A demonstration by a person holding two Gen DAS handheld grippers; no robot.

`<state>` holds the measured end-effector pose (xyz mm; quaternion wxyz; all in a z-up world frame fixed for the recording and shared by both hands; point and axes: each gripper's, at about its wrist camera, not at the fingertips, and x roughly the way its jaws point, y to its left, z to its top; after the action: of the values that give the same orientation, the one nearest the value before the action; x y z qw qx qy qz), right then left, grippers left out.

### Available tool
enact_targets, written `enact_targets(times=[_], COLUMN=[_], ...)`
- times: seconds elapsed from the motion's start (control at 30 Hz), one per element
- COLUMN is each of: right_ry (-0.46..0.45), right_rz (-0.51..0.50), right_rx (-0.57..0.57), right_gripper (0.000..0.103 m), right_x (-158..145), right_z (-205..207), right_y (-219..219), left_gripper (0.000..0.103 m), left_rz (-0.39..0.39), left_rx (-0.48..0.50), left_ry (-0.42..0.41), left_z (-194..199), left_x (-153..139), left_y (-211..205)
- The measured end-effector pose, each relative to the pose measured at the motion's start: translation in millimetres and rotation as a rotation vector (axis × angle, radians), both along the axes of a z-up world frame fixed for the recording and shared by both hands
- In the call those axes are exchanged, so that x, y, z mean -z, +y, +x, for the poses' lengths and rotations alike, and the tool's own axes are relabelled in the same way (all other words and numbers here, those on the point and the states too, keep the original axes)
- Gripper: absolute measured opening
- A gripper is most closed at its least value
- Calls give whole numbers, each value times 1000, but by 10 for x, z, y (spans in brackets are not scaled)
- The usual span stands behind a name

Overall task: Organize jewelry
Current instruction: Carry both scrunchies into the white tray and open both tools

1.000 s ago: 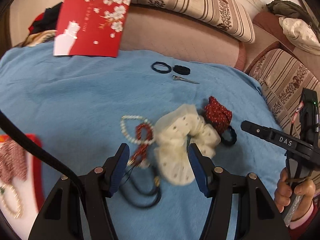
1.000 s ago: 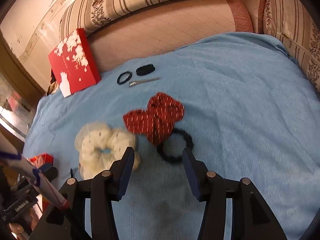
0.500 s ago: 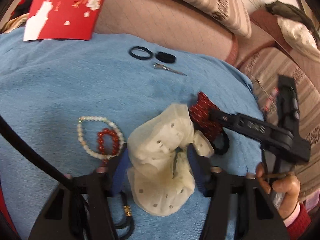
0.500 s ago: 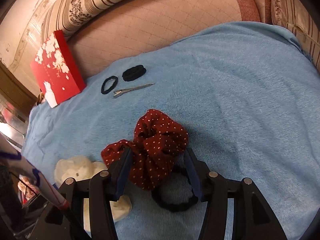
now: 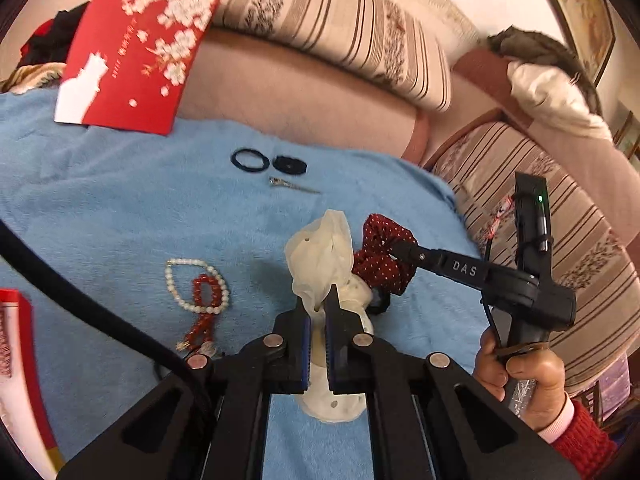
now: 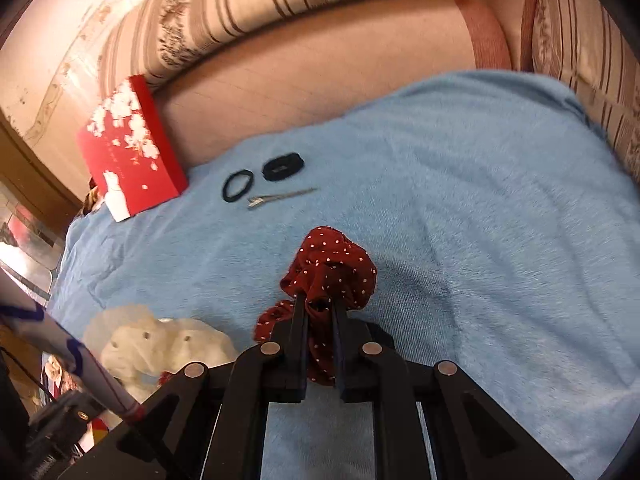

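Both claws have just closed: the left claw pinches the cream scrunchie, the right claw the red dotted scrunchie, both bunched above the blue blanket. Both appear ready for sorting.

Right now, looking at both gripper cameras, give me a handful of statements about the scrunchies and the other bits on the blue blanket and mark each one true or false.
1. The left gripper is clamped on the cream scrunchie. True.
2. The right gripper stands open above the red dotted scrunchie. False: its jaws have just been closing and are pinched on that scrunchie.
3. The pearl bracelet and the red bead bracelet lie on the blue blanket, held by neither gripper. True.
4. The metal hair clip lies inside the red box. False: it lies on the blanket, next to the thin black hair tie.
5. The red box leans against the sofa back. True.
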<state>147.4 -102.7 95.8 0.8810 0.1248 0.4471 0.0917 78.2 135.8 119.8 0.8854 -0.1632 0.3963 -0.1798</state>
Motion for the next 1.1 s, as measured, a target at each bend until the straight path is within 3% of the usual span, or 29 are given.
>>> enact_targets(times=[0.43,0.7,0.9,1.1], right_ry=[-62,-75,-54,3], right_rz=[-39,6,48,83], right_rx=[-167,-321,-445,-543], right_gripper=[11,11,11,11], right_x=[-435,-570,-496,-272], right_z=[-677,-1144,-1504,-1786], right_y=[729,1475,2078,2602], left_gripper=[5,5,5,5], left_rz=[-18,-25,-59,-32], left_rx=[-182,-361,-493,-585], left_ry=[-64,-39,43,194], left_z=[-736,-1386,-1873,-2141], left_x=[-358,-299,-96,240], left_y=[1003,1917,2521,2826])
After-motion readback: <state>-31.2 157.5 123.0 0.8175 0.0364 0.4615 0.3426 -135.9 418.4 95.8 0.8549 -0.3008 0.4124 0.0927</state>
